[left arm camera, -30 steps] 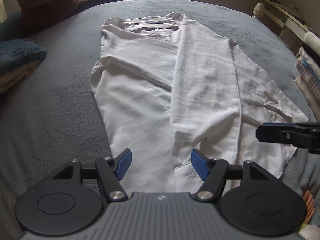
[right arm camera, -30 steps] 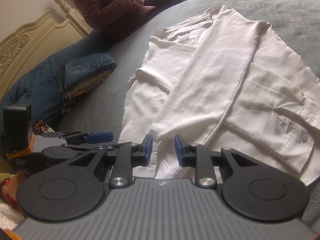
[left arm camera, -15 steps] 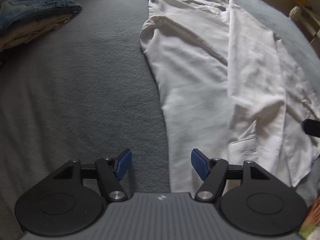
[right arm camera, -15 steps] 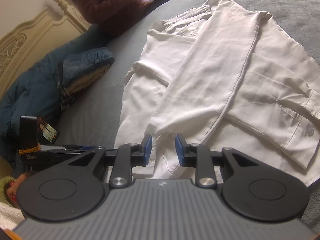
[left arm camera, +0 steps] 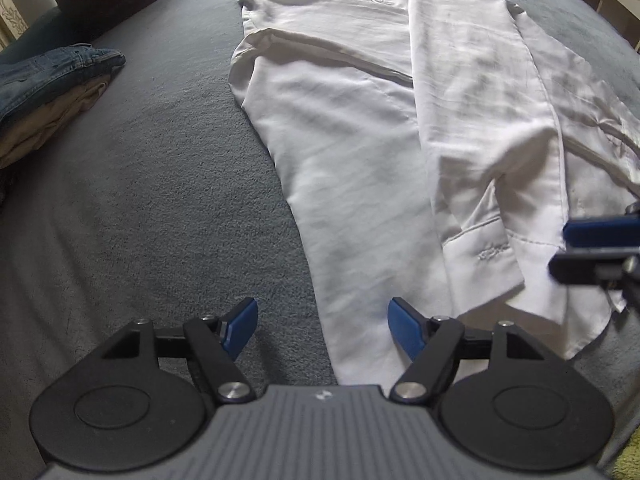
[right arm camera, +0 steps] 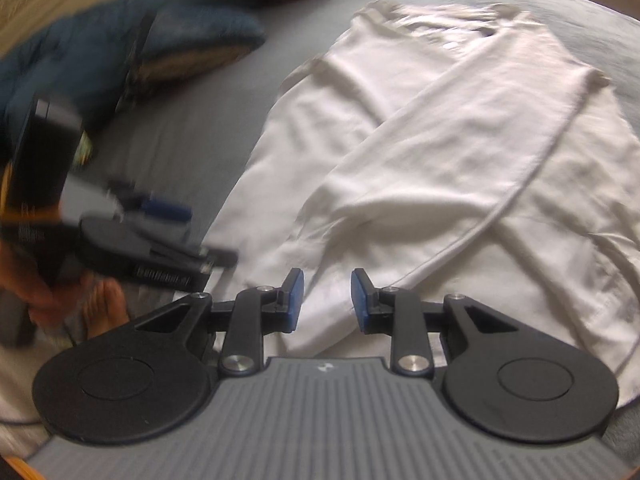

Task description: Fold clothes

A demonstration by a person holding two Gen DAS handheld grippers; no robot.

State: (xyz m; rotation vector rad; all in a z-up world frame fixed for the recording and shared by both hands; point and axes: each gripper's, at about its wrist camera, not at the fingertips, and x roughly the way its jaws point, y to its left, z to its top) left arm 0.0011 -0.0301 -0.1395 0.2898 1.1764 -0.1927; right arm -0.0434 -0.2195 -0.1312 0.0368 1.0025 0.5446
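Jeans (left arm camera: 52, 72) left of white shirt (left arm camera: 360, 140)

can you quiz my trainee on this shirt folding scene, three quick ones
1. True or false: the white shirt lies on a grey blanket.
2. Which gripper has the narrower gap? A) left gripper B) right gripper
3. Fill in: the folded pile left of the shirt has ____ on top.

Key: 1 true. 2 B; neither grips cloth, and the left one's jaws are opening over the shirt's near edge. 3 jeans.
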